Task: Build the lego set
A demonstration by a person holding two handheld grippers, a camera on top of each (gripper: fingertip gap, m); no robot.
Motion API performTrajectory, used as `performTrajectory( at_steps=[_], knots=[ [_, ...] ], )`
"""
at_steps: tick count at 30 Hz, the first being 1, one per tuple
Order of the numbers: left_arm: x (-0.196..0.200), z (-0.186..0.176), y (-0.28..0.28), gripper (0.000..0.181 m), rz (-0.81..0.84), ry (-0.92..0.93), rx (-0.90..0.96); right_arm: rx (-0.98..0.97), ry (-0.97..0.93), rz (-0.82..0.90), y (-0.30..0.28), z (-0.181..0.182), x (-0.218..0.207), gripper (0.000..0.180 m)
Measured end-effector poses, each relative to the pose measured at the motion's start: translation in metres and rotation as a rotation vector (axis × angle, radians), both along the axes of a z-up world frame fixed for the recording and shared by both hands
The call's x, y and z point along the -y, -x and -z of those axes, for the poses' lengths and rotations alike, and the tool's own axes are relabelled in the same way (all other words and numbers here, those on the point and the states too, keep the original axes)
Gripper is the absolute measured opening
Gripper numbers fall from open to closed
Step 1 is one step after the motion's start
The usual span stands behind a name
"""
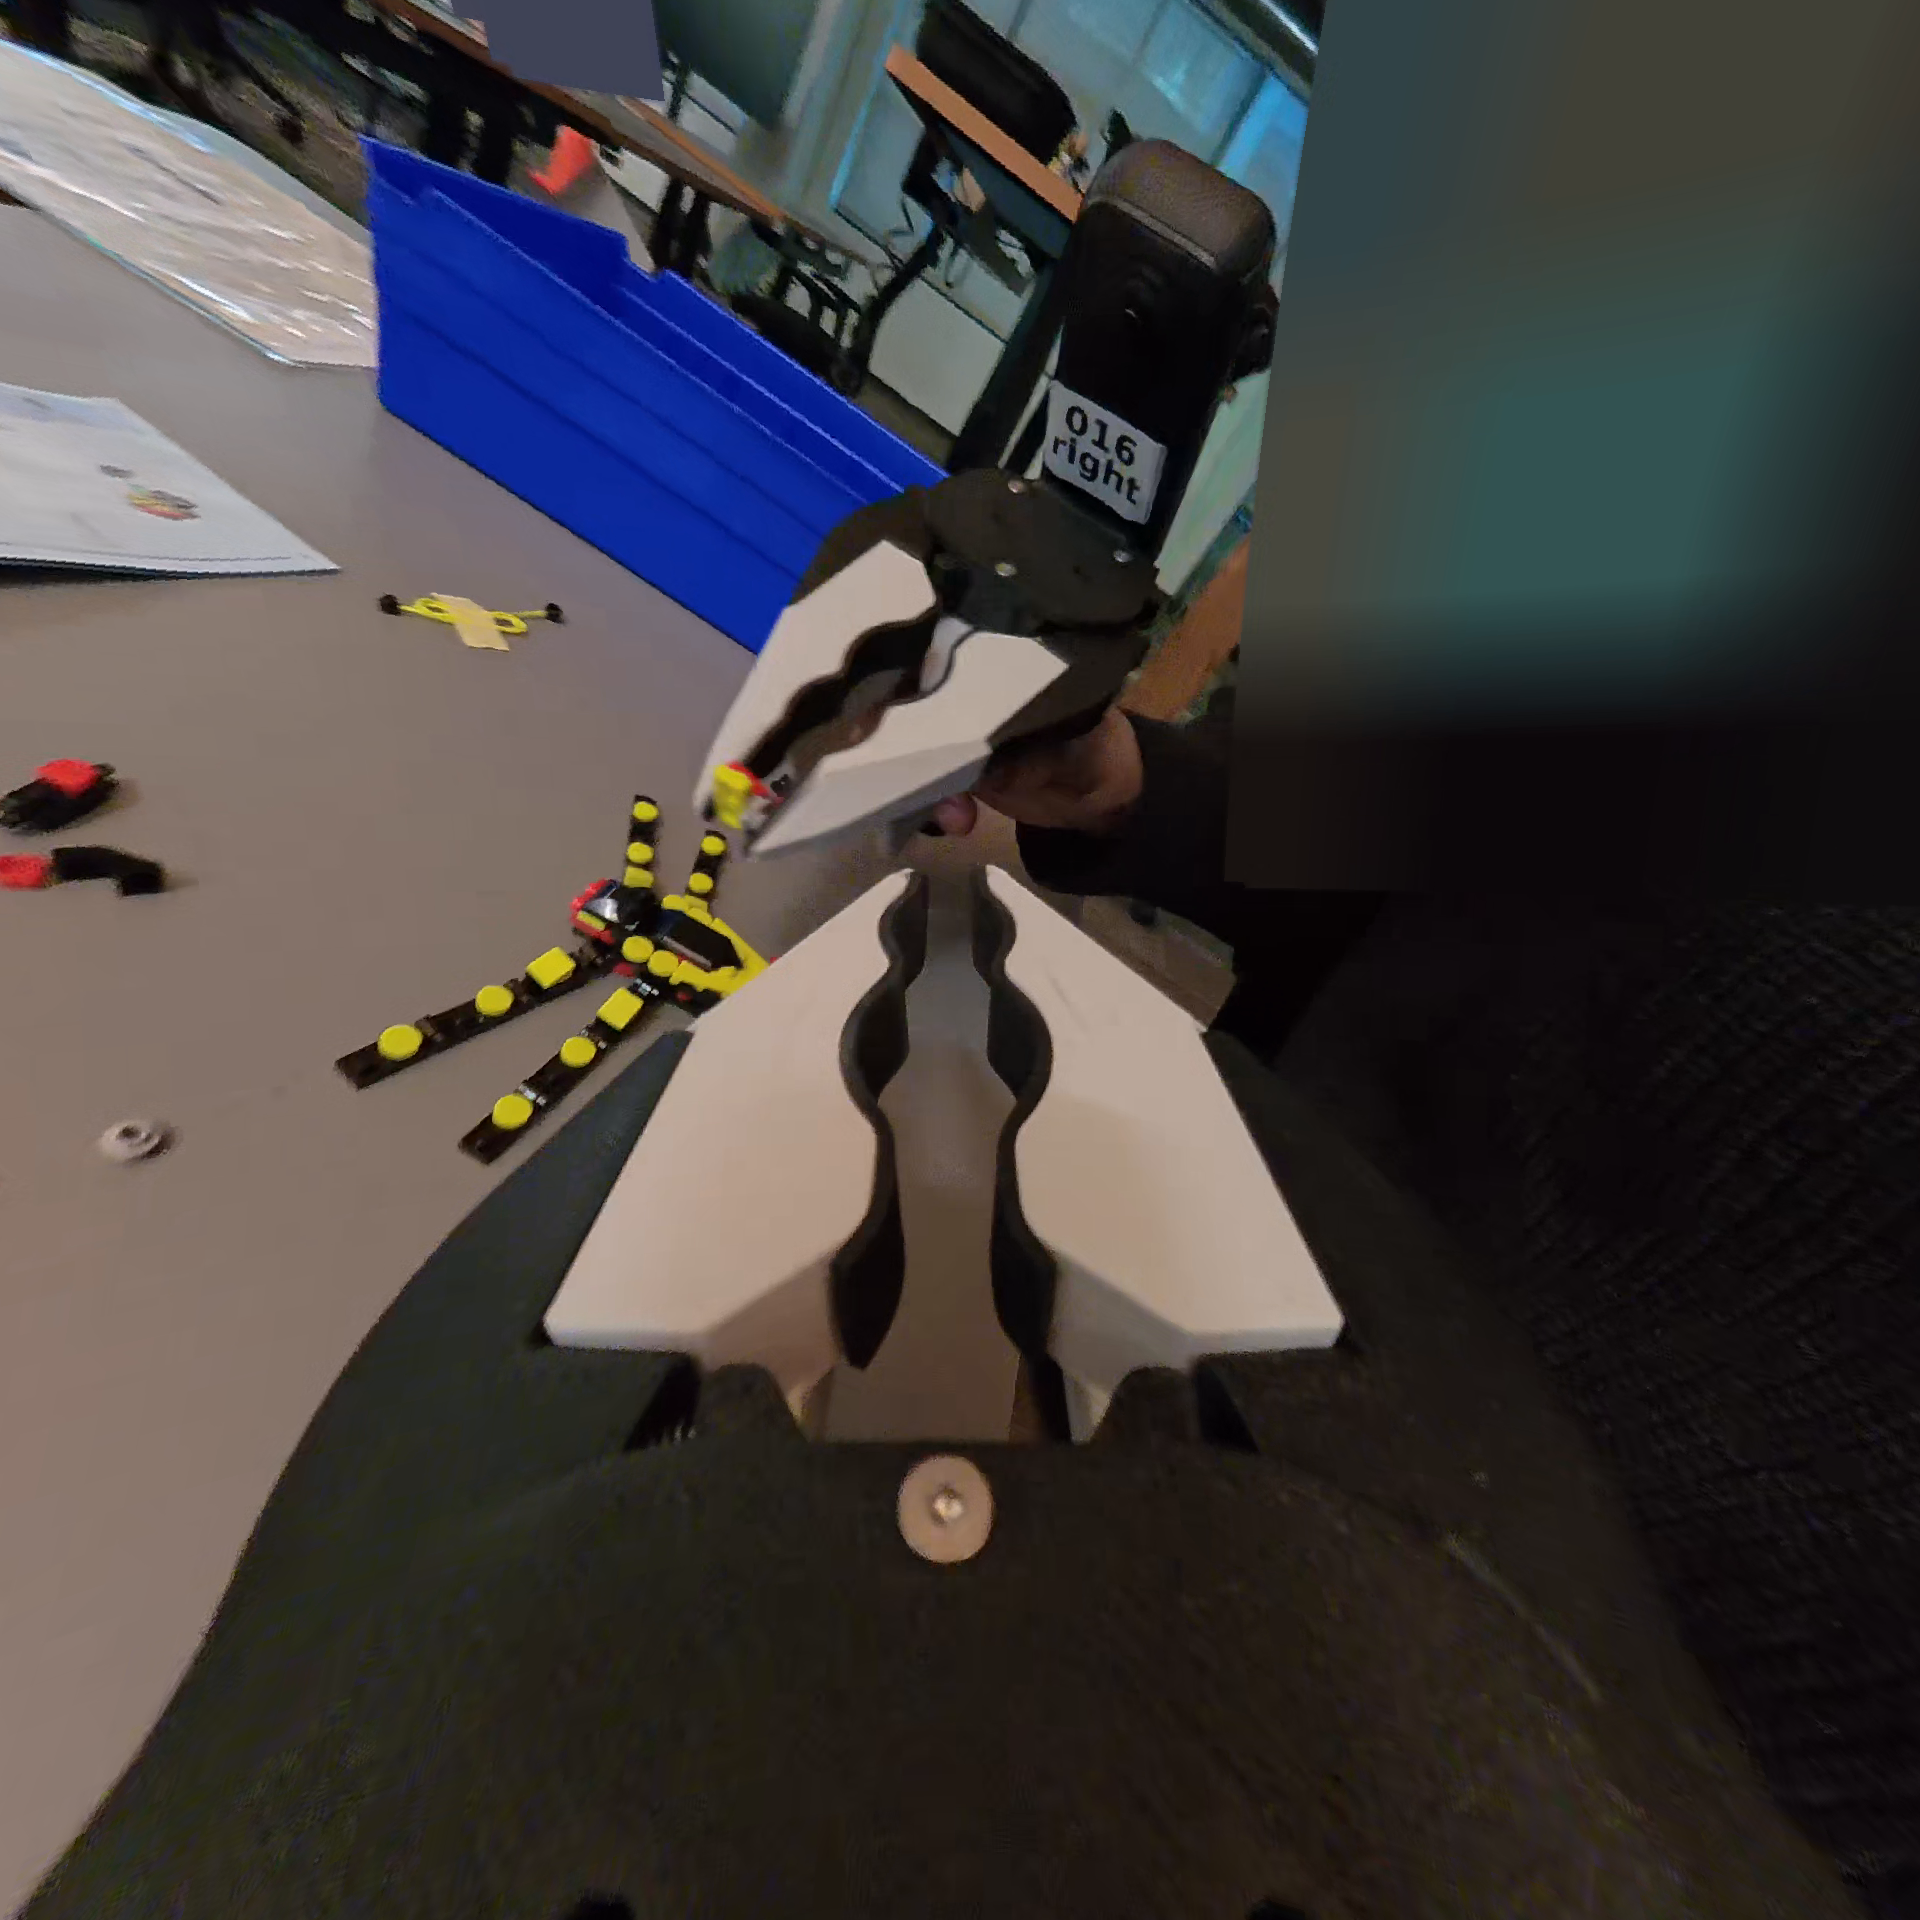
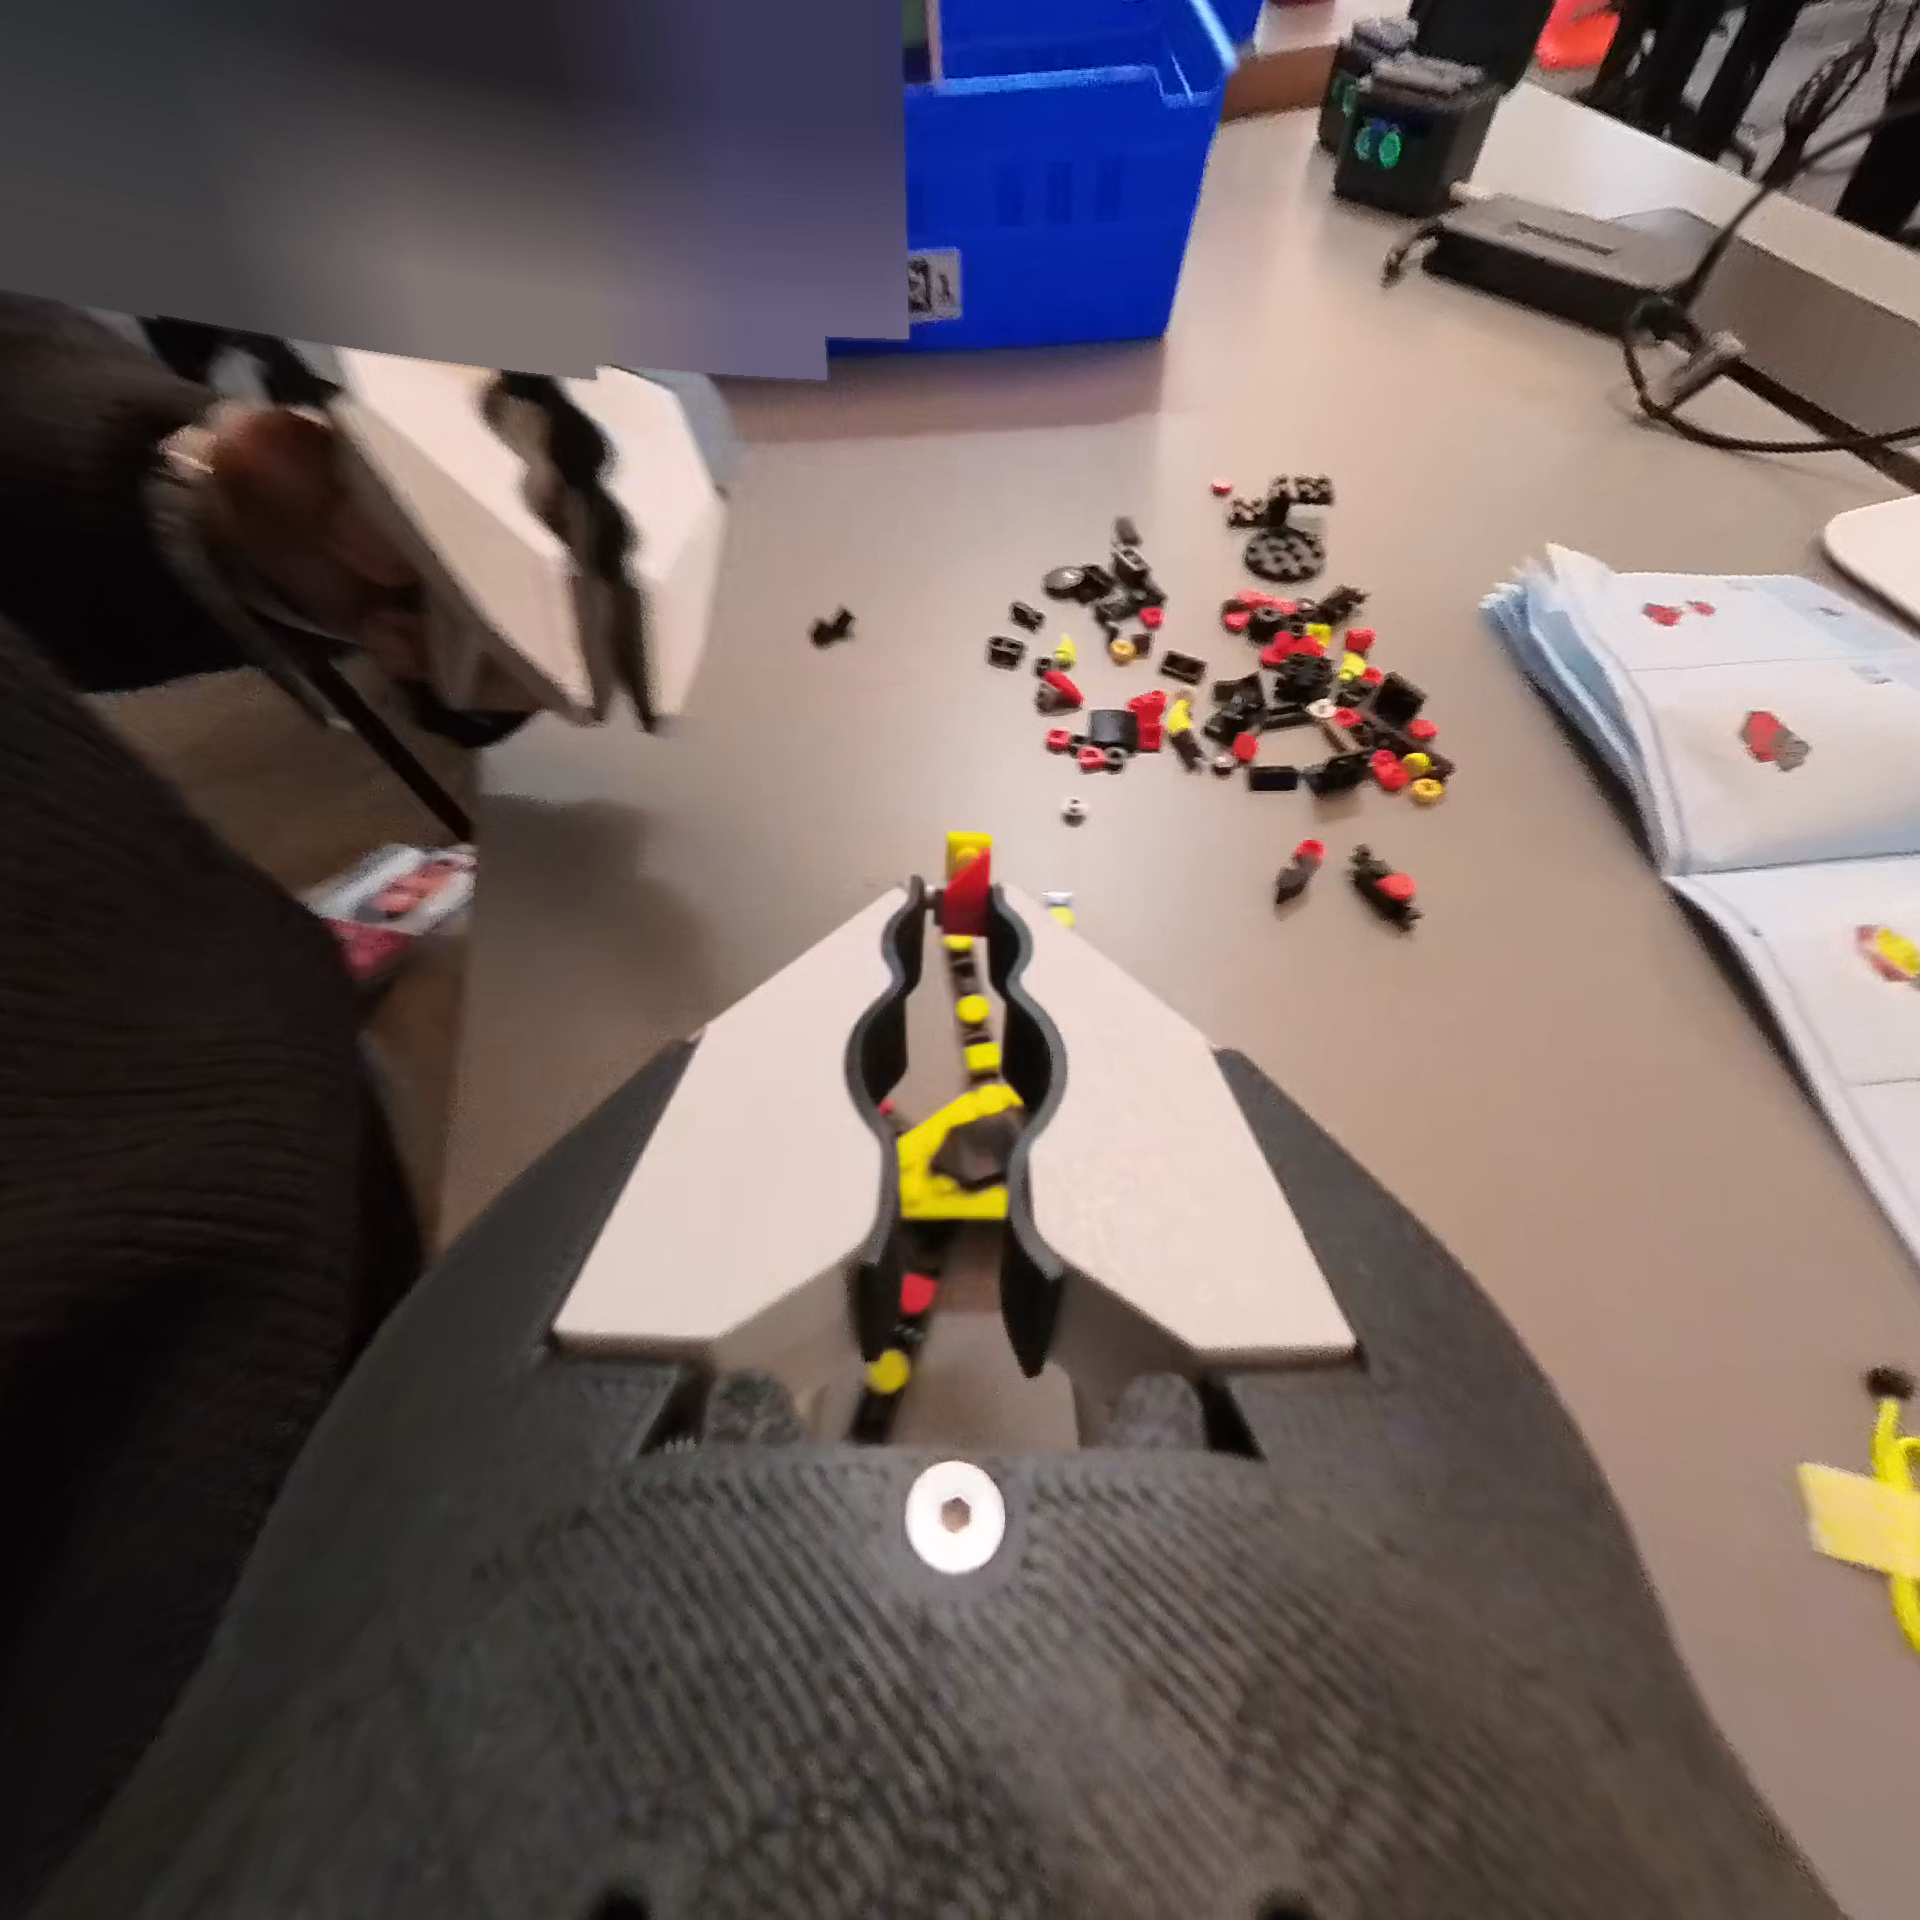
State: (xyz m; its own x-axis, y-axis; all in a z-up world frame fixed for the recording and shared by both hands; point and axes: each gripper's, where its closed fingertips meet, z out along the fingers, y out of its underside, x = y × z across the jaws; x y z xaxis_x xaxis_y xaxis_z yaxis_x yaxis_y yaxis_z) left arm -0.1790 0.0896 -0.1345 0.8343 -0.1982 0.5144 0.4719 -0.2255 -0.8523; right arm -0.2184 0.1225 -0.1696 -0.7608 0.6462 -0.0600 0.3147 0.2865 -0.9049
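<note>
My right gripper [image 2: 961, 899] is shut on a small yellow-and-red lego piece [image 2: 966, 868], held just above the table. Under it lies the lego model [image 2: 951, 1153], black arms with yellow round studs spreading from a yellow, red and black centre. The left wrist view shows that model [image 1: 623, 940] on the grey table [image 1: 312, 727], with the right gripper [image 1: 743, 821] and its piece [image 1: 732, 795] just above its far end. My left gripper [image 1: 951, 883] is slightly open and empty, hovering right of the model. It appears blurred at upper left in the right wrist view [image 2: 613, 623].
A pile of loose red, black and yellow pieces [image 2: 1247, 675] lies ahead to the right. An open instruction booklet [image 2: 1766, 748] lies beyond it. A blue bin [image 1: 623, 416] stands at the back. Stray red-black pieces [image 1: 62, 795] and a yellow part [image 1: 473, 618] lie nearby.
</note>
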Motion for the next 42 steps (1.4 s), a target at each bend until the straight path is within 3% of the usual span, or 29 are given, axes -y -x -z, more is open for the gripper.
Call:
performTrajectory(
  at_steps=[9, 17, 28, 38, 42],
  knots=[
    [0.033, -0.003, 0.017, 0.007, -0.117, -0.024, 0.056, 0.193, -0.258, -0.02, 0.074, 0.054, 0.02, 0.01],
    [0.041, 0.0, 0.023, 0.008, -0.133, -0.022, 0.097, 0.258, -0.377, 0.0, 0.093, 0.08, 0.018, 0.01],
    [0.031, 0.007, 0.022, 0.008, -0.096, -0.002, 0.122, 0.156, -0.331, 0.04, 0.093, 0.06, 0.009, 0.017],
    [0.007, 0.007, 0.015, 0.006, -0.019, 0.012, 0.062, 0.05, -0.07, 0.113, 0.072, 0.011, -0.008, 0.017],
    [-0.006, 0.009, 0.007, 0.006, 0.035, 0.024, 0.024, 0.006, -0.04, 0.148, 0.062, 0.0, -0.018, 0.025]
  ],
)
